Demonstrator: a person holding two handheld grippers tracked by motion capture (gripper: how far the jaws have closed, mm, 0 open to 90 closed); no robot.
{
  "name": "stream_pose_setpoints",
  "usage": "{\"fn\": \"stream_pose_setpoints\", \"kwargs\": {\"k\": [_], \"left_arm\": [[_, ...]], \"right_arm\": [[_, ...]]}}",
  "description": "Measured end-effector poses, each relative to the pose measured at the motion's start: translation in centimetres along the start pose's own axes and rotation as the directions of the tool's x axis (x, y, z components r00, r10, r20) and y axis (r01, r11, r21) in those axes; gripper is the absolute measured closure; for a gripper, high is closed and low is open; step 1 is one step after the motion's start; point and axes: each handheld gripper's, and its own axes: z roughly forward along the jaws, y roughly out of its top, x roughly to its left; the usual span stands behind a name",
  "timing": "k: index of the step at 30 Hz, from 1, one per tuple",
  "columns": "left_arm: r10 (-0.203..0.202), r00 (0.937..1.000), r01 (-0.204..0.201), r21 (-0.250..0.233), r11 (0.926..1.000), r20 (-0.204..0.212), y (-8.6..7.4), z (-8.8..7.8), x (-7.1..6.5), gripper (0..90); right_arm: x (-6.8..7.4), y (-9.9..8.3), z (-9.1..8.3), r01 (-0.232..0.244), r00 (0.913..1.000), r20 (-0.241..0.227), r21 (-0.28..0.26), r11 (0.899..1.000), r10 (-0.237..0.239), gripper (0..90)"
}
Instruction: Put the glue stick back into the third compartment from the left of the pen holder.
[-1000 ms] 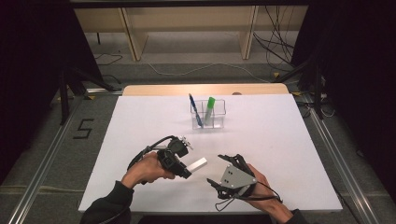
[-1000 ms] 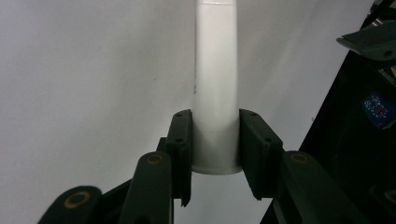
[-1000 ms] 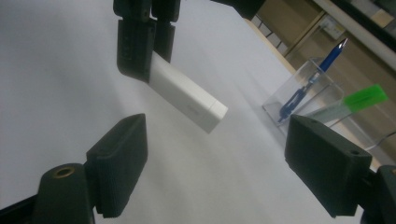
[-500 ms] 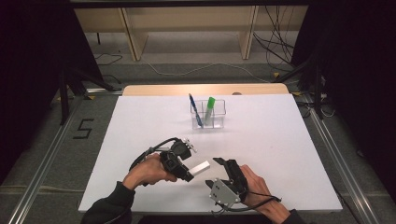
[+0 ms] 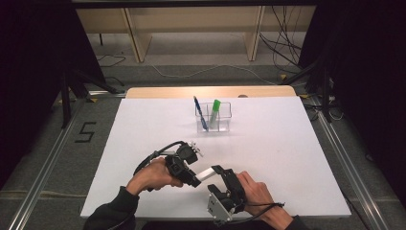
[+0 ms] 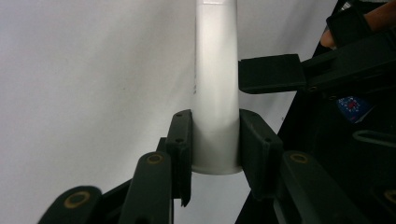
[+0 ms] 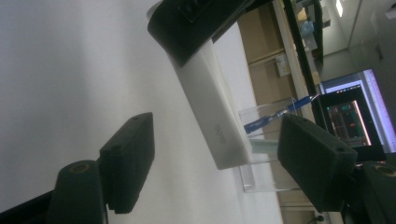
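1. My left gripper [image 5: 194,179] has its jaws pinched on one end of a white marker-like stick [image 5: 207,173], holding it just above the desk [image 5: 287,158], well on my side of the clear holder [image 5: 213,118]

2. In the left gripper view the stick [image 6: 215,84] stands straight out between the two pads, gripped near its flared end

3. My right gripper [image 5: 221,175] has come up to the stick's free end; its jaws are spread and have just been closing a little, with the stick's end [image 7: 219,126] between them but neither pad touching it

4. Done so far, as I judge it: the stick is off the desk and offered across. Left to do: close the right jaws on it, then either pull a cap or take the stick over. I cannot tell which is meant

5. The holder, at the far middle of the desk, already carries a blue pen [image 5: 199,112] and a green marker [image 5: 215,112], each leaning in its own compartment; the white stick probably belongs there too

6. Writing: small grey print runs along the stick in the right gripper view, too blurred to read. Left of the desk, a black "5" [image 5: 85,132] is marked on the floor

7. A lit screen [image 7: 348,116] shows beyond the holder in the right gripper view; its text is illegible
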Motion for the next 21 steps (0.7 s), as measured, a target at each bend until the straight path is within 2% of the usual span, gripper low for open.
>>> {"fn": "stream_pose_setpoints", "kwargs": {"k": [3, 4, 6, 9, 12, 14, 16, 21], "left_arm": [[-0.002, 1.0, 0.002, 0.002, 1.0, 0.002, 0.0, 0.1, 0.0, 66.4], [-0.003, 1.0, 0.003, 0.003, 1.0, 0.003, 0.0, 0.1, 0.0, 66.4], [0.007, 0.9999, -0.008, 0.01, 0.9999, 0.007, 0.0, 0.2, 0.0, 66.3], [0.001, 0.9999, -0.002, 0.018, 0.9998, 0.012, 0.1, 0.4, 0.0, 66.4], [0.003, 0.9999, -0.003, 0.017, 0.9999, 0.013, 0.2, 0.5, 0.0, 66.4], [0.001, 0.9998, -0.002, 0.017, 0.9999, 0.018, 0.2, 0.6, -0.1, 66.4], [0.008, 0.9998, -0.009, 0.022, 0.9997, 0.02, 0.2, 0.6, -0.2, 66.4], [0.011, 0.9996, -0.011, 0.024, 0.9996, 0.026, 0.2, 0.6, -0.2, 66.4]], "right_arm": [[0.4, 0.2, 0.2, 0.015, 0.9999, 0.007, 0.017, 1.0, -0.015, 30.5], [0.5, 0.3, 0.5, 0.035, 0.9992, 0.018, 0.024, 0.999, -0.035, 30.8], [0.5, 0.3, 0.5, 0.035, 0.9992, 0.017, 0.025, 0.999, -0.035, 32.0], [0.7, 0.4, 0.6, 0.044, 0.9988, 0.019, 0.027, 0.999, -0.045, 34.6], [0.9, 0.5, 0.8, 0.087, 0.9958, 0.026, 0.031, 0.996, -0.087, 38.8], [1.0, 0.5, 0.8, 0.088, 0.9957, 0.025, 0.036, 0.995, -0.089, 39.9], [1.2, 0.6, 0.9, 0.123, 0.9919, 0.03, 0.028, 0.992, -0.124, 43.2], [1.4, 0.8, 1.0, 0.144, 0.9891, 0.027, 0.025, 0.989, -0.145, 46.8]]}}
